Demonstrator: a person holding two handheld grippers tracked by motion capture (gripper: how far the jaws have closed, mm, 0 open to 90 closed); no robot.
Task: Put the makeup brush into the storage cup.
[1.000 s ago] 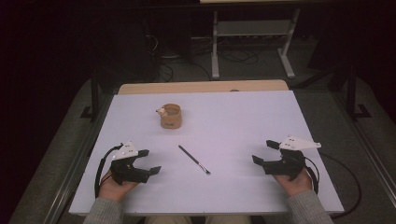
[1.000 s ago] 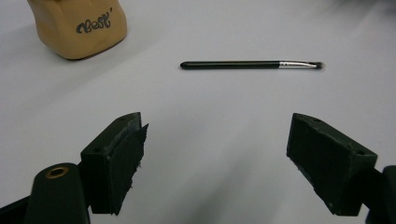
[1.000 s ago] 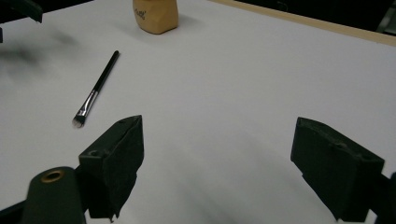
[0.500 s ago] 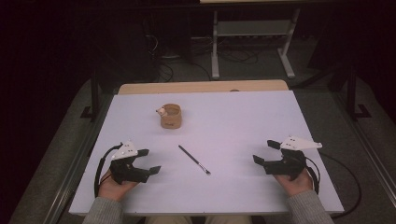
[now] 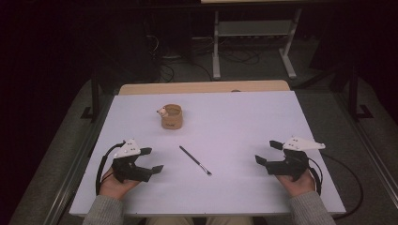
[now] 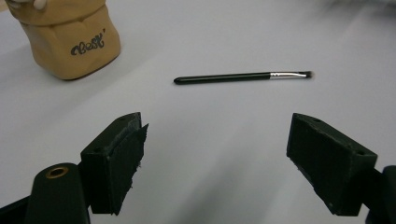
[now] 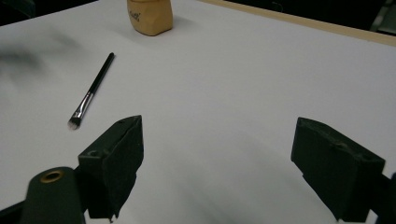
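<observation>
**Operator:** What is the status of each claw?

**Manual:** Your left claw (image 5: 152, 159) is released, jaws spread wide, with nothing between them. It rests at the near left of the surface (image 5: 244, 126). Your right claw (image 5: 268, 152) is likewise released and empty, resting at the near right.

**Operator:** Where is the work item?

**Manual:** The makeup brush (image 5: 195, 160) lies flat on the surface between the two claws. It sits ahead of your left claw and nearer to that one than to the right. In the left gripper view the brush (image 6: 243, 76) lies crosswise beyond the jaws, bristle tip to the right. In the right gripper view the brush (image 7: 91, 92) lies ahead and to the left of the jaws. Farther off, beyond the brush, stands the tan cup (image 5: 172, 116), upright and well apart from both claws.

**Operator:** How much is done?

**Manual:** Judged from this layout, nothing. The brush is untouched and the cup appears empty. You have yet to reach, grasp and lift; placing the brush in the cup is the likely goal.
</observation>
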